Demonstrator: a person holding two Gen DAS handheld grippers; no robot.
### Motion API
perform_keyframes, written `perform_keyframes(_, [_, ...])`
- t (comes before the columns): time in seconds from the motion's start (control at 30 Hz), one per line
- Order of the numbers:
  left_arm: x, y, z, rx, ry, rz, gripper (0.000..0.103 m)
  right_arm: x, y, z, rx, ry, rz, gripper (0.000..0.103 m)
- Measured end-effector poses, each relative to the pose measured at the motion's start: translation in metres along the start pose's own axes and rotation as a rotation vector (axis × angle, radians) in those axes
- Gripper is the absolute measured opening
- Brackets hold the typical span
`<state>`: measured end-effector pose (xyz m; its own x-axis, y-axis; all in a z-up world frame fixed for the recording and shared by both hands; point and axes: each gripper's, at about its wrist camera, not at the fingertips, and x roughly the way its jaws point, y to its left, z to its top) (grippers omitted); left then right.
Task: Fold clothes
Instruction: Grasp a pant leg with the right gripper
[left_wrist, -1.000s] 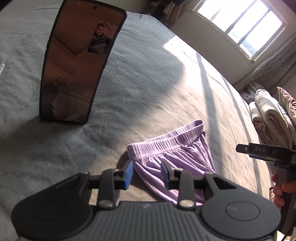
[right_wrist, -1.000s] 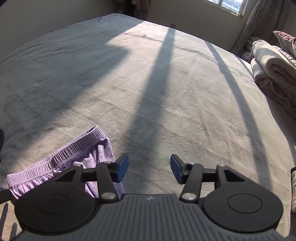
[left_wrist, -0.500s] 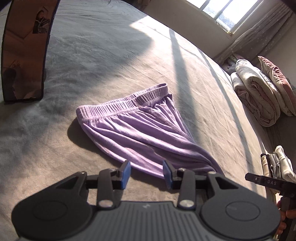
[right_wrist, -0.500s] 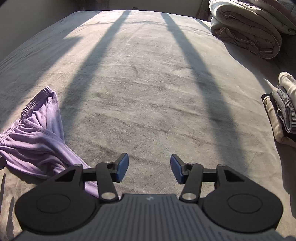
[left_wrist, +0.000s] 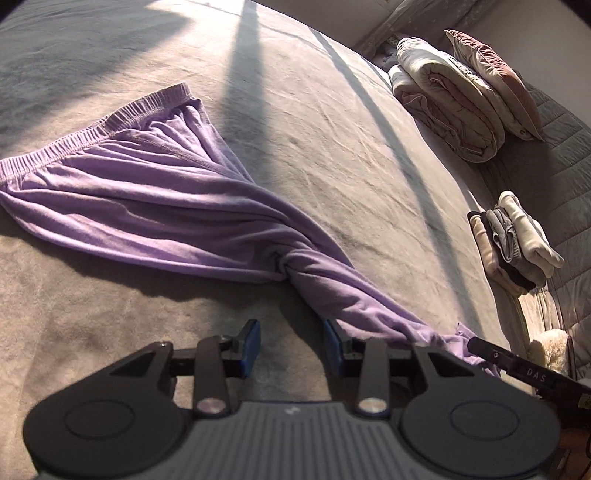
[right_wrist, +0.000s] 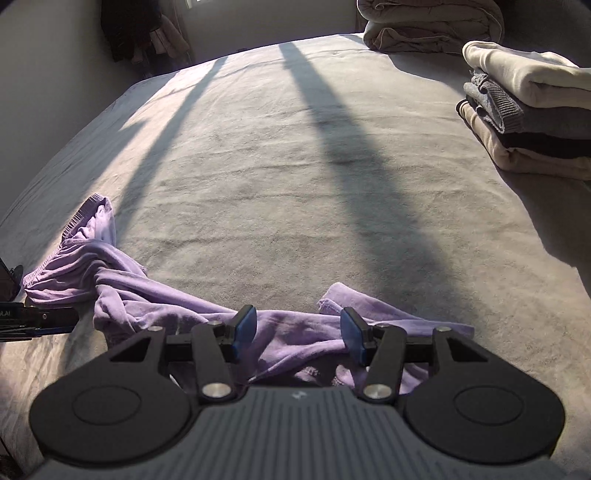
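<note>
Left wrist view: the purple trousers (left_wrist: 155, 192) lie twisted on the grey bed (left_wrist: 332, 147), waistband far left. The left claw (left_wrist: 291, 347) stands apart over bare bedding beside them. The right claw (right_wrist: 297, 334) gapes above the leg ends, seemingly not gripping.

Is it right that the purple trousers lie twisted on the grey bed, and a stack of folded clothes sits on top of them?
Not quite. The purple trousers do lie twisted on the grey bed, but the stack of folded clothes sits apart from them near the bed's edge, as the left wrist view shows.
</note>
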<state>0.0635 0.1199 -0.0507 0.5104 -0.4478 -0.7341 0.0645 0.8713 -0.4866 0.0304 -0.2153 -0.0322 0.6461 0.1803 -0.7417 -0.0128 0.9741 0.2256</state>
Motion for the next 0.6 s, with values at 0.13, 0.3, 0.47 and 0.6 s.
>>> perform_keyframes(0.13, [0.008,-0.017,-0.007,0.043,0.002,-0.059,0.036,-0.011,-0.011,0.001,0.002,-0.012,0.070,0.055])
perform_keyframes(0.3, [0.016,-0.031,-0.011,0.083,0.013,-0.128,0.034,-0.011,-0.004,0.005,-0.099,-0.036,0.139,0.055])
perform_keyframes(0.47, [0.035,-0.040,-0.018,0.139,0.077,-0.091,0.034,0.007,0.006,-0.002,-0.194,0.033,0.170,0.055])
perform_keyframes(0.6, [0.039,-0.042,-0.022,0.167,0.083,-0.071,0.034,0.016,0.013,-0.009,-0.243,0.068,0.158,0.022])
